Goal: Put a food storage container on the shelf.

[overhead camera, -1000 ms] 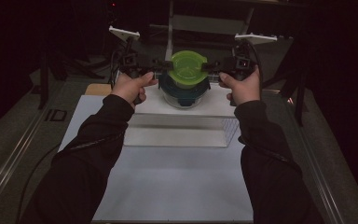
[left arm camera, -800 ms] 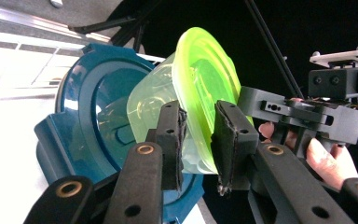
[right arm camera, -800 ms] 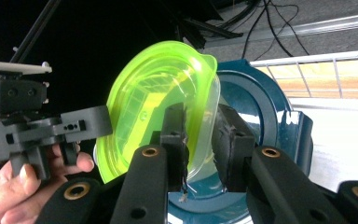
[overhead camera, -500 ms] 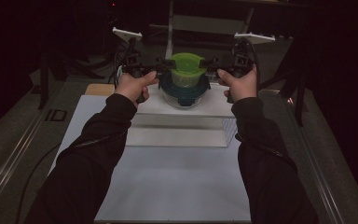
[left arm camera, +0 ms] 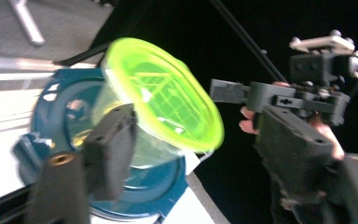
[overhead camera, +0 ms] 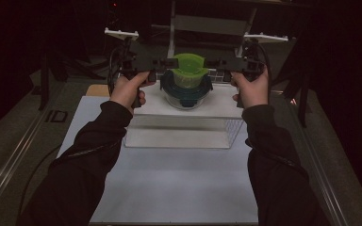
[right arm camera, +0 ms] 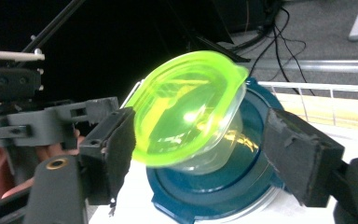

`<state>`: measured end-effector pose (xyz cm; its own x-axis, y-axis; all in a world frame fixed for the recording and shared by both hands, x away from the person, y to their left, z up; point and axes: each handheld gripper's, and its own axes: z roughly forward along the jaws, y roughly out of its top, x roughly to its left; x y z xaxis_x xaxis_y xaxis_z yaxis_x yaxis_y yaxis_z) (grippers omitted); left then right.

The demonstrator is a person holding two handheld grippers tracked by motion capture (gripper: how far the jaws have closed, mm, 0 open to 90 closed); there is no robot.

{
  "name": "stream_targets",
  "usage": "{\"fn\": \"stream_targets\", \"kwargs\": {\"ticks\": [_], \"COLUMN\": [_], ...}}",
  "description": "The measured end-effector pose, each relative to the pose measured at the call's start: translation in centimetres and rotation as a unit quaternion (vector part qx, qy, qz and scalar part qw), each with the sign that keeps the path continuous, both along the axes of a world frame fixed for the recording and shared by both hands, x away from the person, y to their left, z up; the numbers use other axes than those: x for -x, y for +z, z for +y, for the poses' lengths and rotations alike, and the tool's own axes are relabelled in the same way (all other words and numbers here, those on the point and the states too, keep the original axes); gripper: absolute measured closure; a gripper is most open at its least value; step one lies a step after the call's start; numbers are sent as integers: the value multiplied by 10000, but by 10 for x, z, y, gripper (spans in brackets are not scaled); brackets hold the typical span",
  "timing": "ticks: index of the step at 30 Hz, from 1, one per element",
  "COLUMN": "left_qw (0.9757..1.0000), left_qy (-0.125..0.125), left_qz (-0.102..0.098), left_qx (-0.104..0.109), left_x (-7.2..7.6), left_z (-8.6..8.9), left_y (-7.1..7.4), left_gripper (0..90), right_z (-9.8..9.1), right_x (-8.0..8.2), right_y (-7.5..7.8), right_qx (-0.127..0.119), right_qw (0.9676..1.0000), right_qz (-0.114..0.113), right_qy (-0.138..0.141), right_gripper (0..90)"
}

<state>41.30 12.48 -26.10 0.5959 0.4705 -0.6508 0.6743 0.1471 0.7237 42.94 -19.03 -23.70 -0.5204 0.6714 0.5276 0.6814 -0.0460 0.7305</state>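
Counter (overhead camera: 169, 188): flat, matte, pale sheet surface, rectangular, dark surround on all sides. On its far half sits a raised white platform (overhead camera: 217, 101), boxy, with a clear front wall and a wire grid showing at its right corner. On the platform stands a round clear container with a dark teal lid (overhead camera: 169, 87), the lid glossy plastic with a raised rim and side clip tabs. On top of that lid rests a smaller clear tub with a lime-green lid (overhead camera: 187, 66), translucent, oval-rounded, shiny, tilted so that the lid faces partly sideways in both gripper views. Left claw (overhead camera: 167, 63) comes in level from the left, right claw (overhead camera: 212, 63) from the right; both are blocky black plastic with rough foam-like pads. The jaws of each have just been opening. In the right gripper view the two pads (right arm camera: 303, 158) stand wide on either side of the green-lidded tub, gaps visible, nothing gripped. In the left gripper view one pad (left arm camera: 114, 149) lies in front of the tub's clear wall; contact there I cannot tell. Person's hands (overhead camera: 129, 89) wrap the handles, dark sleeves.
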Motion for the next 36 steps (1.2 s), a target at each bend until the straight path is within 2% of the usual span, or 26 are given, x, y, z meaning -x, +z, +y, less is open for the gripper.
{"fn": "stream_targets", "kwargs": {"ticks": [2, 3, 5, 7, 8, 10, 13, 14, 16, 19, 22, 23, 24, 25, 27, 29, 30, 31, 36], "left_qw": [9996, 9994, 9988, 9976, 9976, 9941, 9902, 9892, 9881, 9861, 9856, 9838, 9830, 9830, 9811, 9811, 9804, 9797, 9768], "left_qy": [22, 17, -58, -70, -70, 72, 129, 124, 81, 161, 119, 70, 29, 29, -50, -50, -83, -83, -140], "left_qz": [-280, -349, -479, -672, -672, -977, -1208, -1281, -1367, -1491, -1508, -1564, -1595, -1595, -1670, -1670, -1736, -1764, -1891], "left_qx": [-68, -10, -24, -177, -177, -459, -691, -697, -700, -715, -751, -868, -914, -914, -978, -978, -928, -944, -996], "left_x": [7, 10, 17, 24, 24, 37, 49, 52, 59, 71, 76, 83, 86, 86, 95, 95, 102, 105, 120], "left_z": [0, 0, -1, -2, -2, -3, -3, -3, -3, -3, -4, -4, -4, -4, -4, -4, -3, -3, -5], "left_y": [0, 0, -1, -2, -2, -6, -12, -15, -20, -31, -37, -44, -46, -46, -51, -51, -55, -58, -71], "left_gripper": [161, 115, 57, 1, 1, 0, 0, 0, 0, 0, 0, 0, 0, 0, 0, 0, 0, 0, 0], "right_z": [0, 1, 1, 0, 0, -1, 0, 0, 0, 0, 0, -1, -3, -3, -6, -7, -7, -9, -12], "right_x": [5, 9, 17, 23, 23, 33, 42, 44, 49, 56, 60, 62, 68, 68, 77, 79, 79, 85, 97], "right_y": [0, 0, -1, -4, -4, -8, -12, -14, -17, -24, -30, -32, -39, -39, -48, -51, -51, -59, -80], "right_qx": [41, 134, 229, 268, 268, 271, 491, 554, 618, 635, 615, 579, 531, 531, 513, 524, 524, 477, 453], "right_qw": [9999, 9997, 9992, 9988, 9988, 9978, 9958, 9951, 9942, 9934, 9934, 9934, 9931, 9931, 9925, 9922, 9922, 9924, 9923], "right_qz": [-93, -168, -319, -407, -407, -556, -736, -775, -833, -884, -883, -894, -957, -957, -1029, -1058, -1058, -1061, -1052], "right_qy": [33, 84, 80, 101, 101, 220, 240, 257, 273, 351, 405, 423, 428, 428, 416, 401, 401, 390, 471], "right_gripper": [244, 244, 245, 244, 244, 223, 199, 197, 189, 171, 163, 163, 163, 163, 163, 163, 163, 163, 163]}}
